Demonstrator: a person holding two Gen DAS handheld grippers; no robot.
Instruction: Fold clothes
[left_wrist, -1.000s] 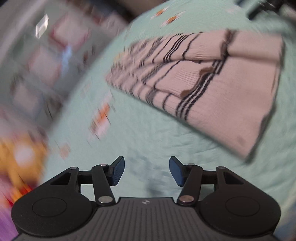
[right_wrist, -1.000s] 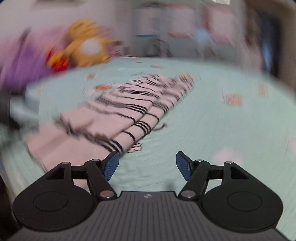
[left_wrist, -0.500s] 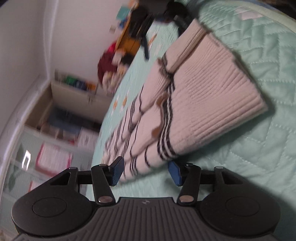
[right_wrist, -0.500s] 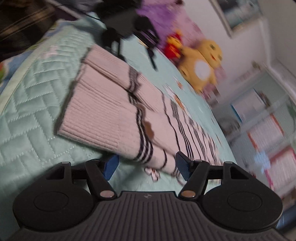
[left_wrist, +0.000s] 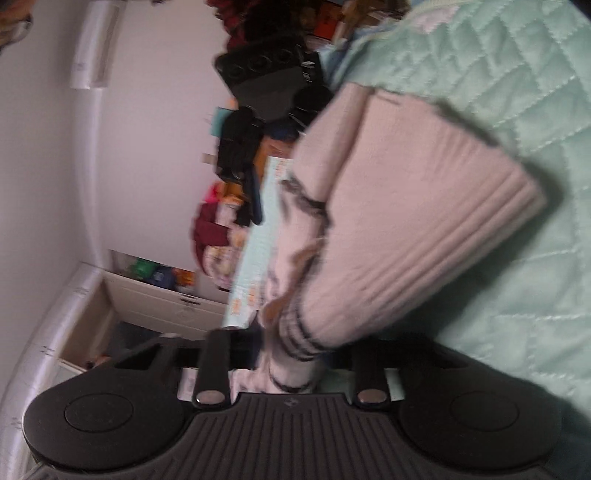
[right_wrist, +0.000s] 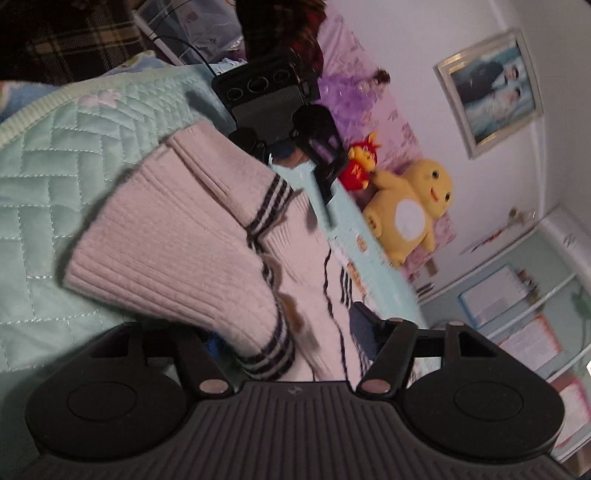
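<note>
Only sweater (left_wrist: 406, 229) on quilt (left_wrist: 517, 92)

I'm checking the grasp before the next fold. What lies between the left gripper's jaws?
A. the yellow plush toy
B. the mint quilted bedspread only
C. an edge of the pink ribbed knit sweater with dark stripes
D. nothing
C: in the left wrist view the pink ribbed knit sweater with dark stripes runs into the left gripper, its jaws just closing on it.

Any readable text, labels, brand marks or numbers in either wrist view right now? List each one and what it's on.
No text can be read in either view.
Small embossed emblem on the left tool: a logo, no letters legible.
Same emblem on the right tool: not legible.
Mark on the red plush toy: too blurred.
Papers on the shelves: too small and blurred.
Striped sweater: no label showing.
</note>
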